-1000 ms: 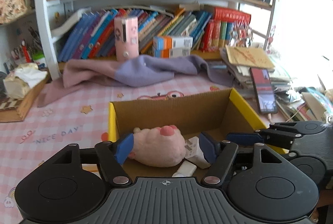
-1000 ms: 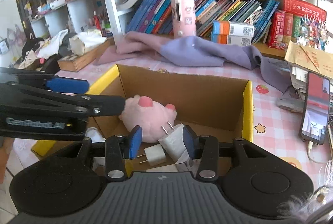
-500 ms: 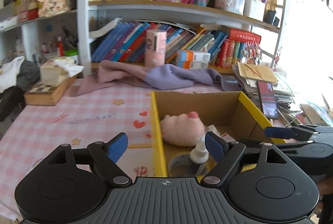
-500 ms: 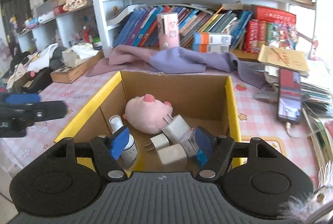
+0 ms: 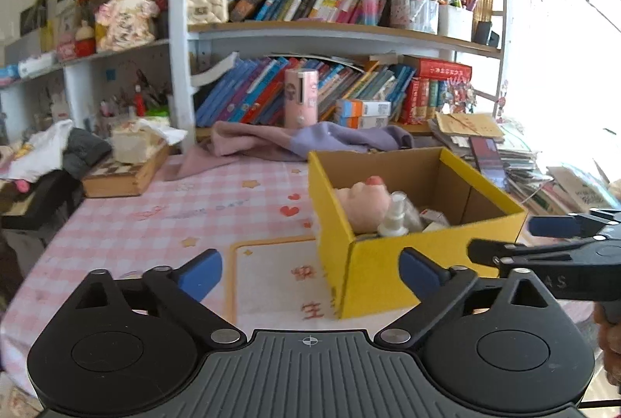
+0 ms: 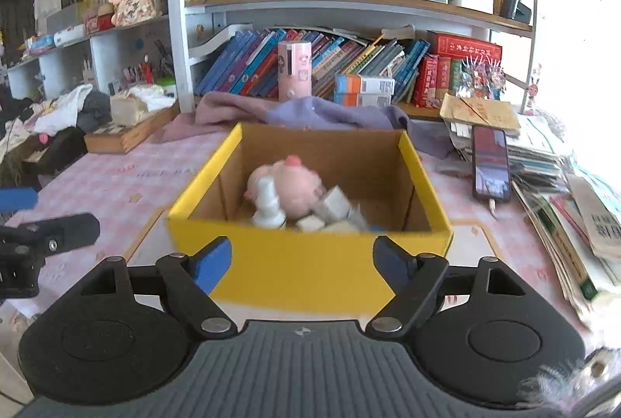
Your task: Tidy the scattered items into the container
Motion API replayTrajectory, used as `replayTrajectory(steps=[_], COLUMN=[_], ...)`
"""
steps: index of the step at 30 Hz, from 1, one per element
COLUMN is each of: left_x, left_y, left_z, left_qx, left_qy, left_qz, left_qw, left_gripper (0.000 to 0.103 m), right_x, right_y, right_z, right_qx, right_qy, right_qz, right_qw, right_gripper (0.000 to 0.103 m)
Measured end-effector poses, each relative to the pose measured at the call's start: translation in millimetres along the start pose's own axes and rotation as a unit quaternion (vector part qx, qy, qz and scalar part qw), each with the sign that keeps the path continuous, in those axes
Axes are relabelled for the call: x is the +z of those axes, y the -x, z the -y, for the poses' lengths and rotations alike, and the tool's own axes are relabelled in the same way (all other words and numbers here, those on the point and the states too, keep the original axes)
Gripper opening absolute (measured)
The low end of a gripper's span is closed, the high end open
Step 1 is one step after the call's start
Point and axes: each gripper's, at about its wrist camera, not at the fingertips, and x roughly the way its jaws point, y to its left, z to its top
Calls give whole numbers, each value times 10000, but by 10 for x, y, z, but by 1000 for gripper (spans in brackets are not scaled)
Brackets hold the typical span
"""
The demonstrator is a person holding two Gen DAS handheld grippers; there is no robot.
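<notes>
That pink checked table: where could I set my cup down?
Bare tablecloth lies left of the yellow box, bordered by the wooden tray and purple cloth behind. Right of the box is crowded: phone, stacked papers.

- The box (image 6: pixel 310 262) stands on the table (image 6: pixel 116 185).
- The plush toy (image 6: pixel 295 185) and spray bottle (image 6: pixel 268 208) lie inside it.
- The phone (image 6: pixel 491 163) lies to its right.

Left gripper (image 5: pixel 310 272): matte black body, ribbed grey top plate with a small crosshair mark at 12 o'clock. Two round black discs at 9 and 3 o'clock. Black linkage arms on silver screws; blue pads on the fingers (image 5: pixel 200 272). Right gripper (image 6: pixel 302 261): same build, pale letters on its side.
</notes>
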Motion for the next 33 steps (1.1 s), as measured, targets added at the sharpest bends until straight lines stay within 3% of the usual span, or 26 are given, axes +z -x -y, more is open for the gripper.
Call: replayTrajectory(steps=[12, 23, 28, 33], left_x=[-477, -669, -706, -710], left_y=[438, 534, 520, 551], left_z=[-375, -617, -617, -594], left_qx=[204, 298, 458, 382], left_qy=[88, 247, 65, -43], left_qz=[-533, -962, -1099, -1067], left_qw=[9983, 9946, 9929, 9935], left_gripper=[102, 102, 102, 102], right_x=[-512, -625, -627, -637], right_y=[401, 462, 463, 470], right_z=[-591, -876, -910, -916], right_qx=[-259, -176, -208, -228], right_qy=[-212, -175, -160, -180], right_qz=[-498, -873, -914, -949], right_qw=[9982, 9959, 9955, 9951], right_gripper=[90, 99, 100, 101])
